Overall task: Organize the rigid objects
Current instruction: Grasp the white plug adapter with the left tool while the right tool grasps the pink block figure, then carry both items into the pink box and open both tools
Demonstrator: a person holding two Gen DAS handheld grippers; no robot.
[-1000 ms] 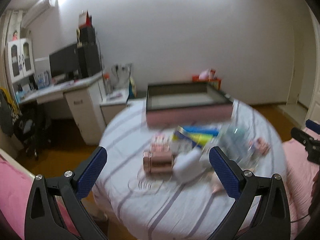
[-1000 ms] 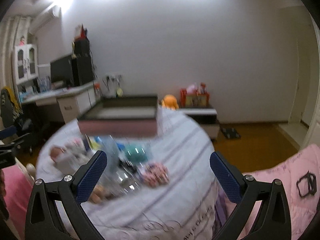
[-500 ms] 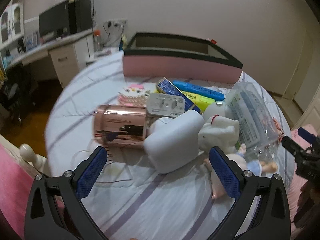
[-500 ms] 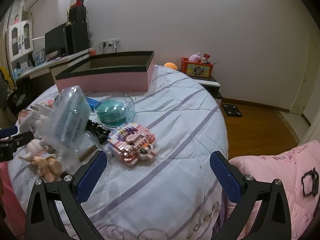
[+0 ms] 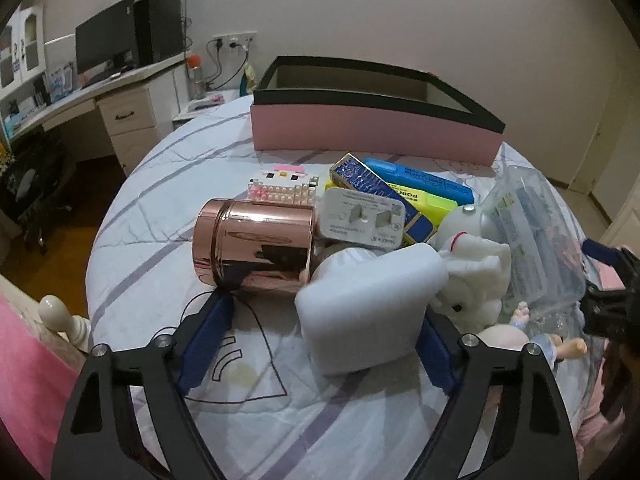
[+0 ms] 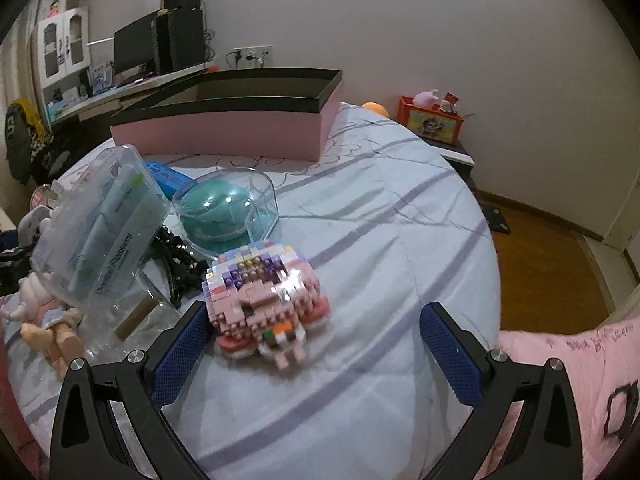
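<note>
Just beyond my left gripper's [image 5: 320, 332] left finger [image 5: 206, 330] lies a shiny rose-gold metal canister [image 5: 254, 249] on its side. Between the fingers sits a white rounded plastic block [image 5: 370, 304]; the jaws are closing round it, and I cannot tell whether the pads touch it yet. To its right a white plush toy [image 5: 476, 280] leans against a clear plastic case of pens [image 5: 532, 232]. Farther ahead stands the open pink box with a black rim [image 5: 376, 130].

My right gripper [image 6: 316, 344] has its jaws wide apart. A pink and purple brick-built figure [image 6: 264, 300] lies just beside the left finger [image 6: 180, 354], well clear of the right one. Ahead of it rests a teal dome in a clear plastic shell [image 6: 224, 210].
</note>
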